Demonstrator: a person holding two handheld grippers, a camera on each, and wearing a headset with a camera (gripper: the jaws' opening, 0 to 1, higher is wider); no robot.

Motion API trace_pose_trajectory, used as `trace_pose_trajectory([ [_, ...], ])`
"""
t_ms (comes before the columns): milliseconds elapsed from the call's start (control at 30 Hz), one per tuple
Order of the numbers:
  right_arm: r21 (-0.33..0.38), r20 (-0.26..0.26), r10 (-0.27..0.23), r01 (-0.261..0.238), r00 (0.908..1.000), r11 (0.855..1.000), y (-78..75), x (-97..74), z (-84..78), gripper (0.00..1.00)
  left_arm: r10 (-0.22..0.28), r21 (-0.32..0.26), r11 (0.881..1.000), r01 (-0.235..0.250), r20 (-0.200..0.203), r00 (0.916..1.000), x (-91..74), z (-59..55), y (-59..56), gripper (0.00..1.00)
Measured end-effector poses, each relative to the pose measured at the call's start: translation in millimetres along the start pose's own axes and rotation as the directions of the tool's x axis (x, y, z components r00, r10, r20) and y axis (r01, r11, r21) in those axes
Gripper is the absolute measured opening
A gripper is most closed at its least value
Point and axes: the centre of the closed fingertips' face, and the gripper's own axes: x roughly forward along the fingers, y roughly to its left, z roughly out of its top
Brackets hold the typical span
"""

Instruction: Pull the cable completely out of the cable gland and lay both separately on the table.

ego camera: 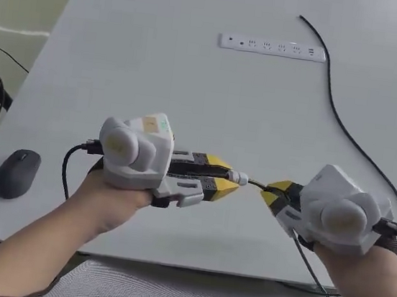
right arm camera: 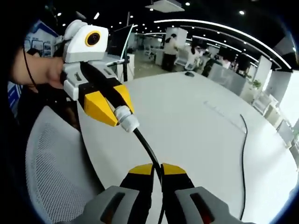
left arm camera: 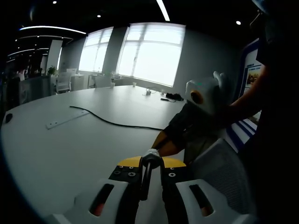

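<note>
In the head view my left gripper (ego camera: 229,180) is held above the table's near edge, shut on a white cable gland (ego camera: 237,176). A short black cable (ego camera: 255,184) runs from the gland to my right gripper (ego camera: 273,190), which is shut on it. From the right gripper view the gland (right arm camera: 126,118) sits between the left gripper's yellow tips, and the cable (right arm camera: 147,149) slants down into my right gripper (right arm camera: 157,171). Seen from the left gripper view, the gland (left arm camera: 151,158) shows at the tips of my left gripper (left arm camera: 151,163).
A white power strip (ego camera: 272,47) lies far back on the grey table (ego camera: 159,57), and a long black cord (ego camera: 345,130) trails along its right side. A dark mouse (ego camera: 17,173) rests near the left front edge. A mesh chair (ego camera: 166,293) is below the table.
</note>
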Motion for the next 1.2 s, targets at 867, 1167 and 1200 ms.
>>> trace_pose_trajectory([
  [867, 0.323, -0.092, 0.005, 0.025, 0.9958, 0.946, -11.0, 9.0, -37.6, 0.01, 0.009, -0.005, 1.0, -0.01, -0.008, 0.9999, -0.6, -2.3, 4.6, 0.15],
  [1167, 0.276, -0.087, 0.006, 0.019, 0.9962, 0.961, -11.3, 7.3, -37.1, 0.02, 0.005, -0.008, 1.0, -0.005, -0.001, 1.0, 0.2, -0.4, 6.7, 0.15],
  [1200, 0.267, -0.088, 0.003, 0.021, 0.9961, 0.964, -11.4, 7.1, -36.9, 0.02, 0.004, -0.005, 1.0, -0.004, -0.001, 1.0, 0.2, -0.3, 6.7, 0.15],
])
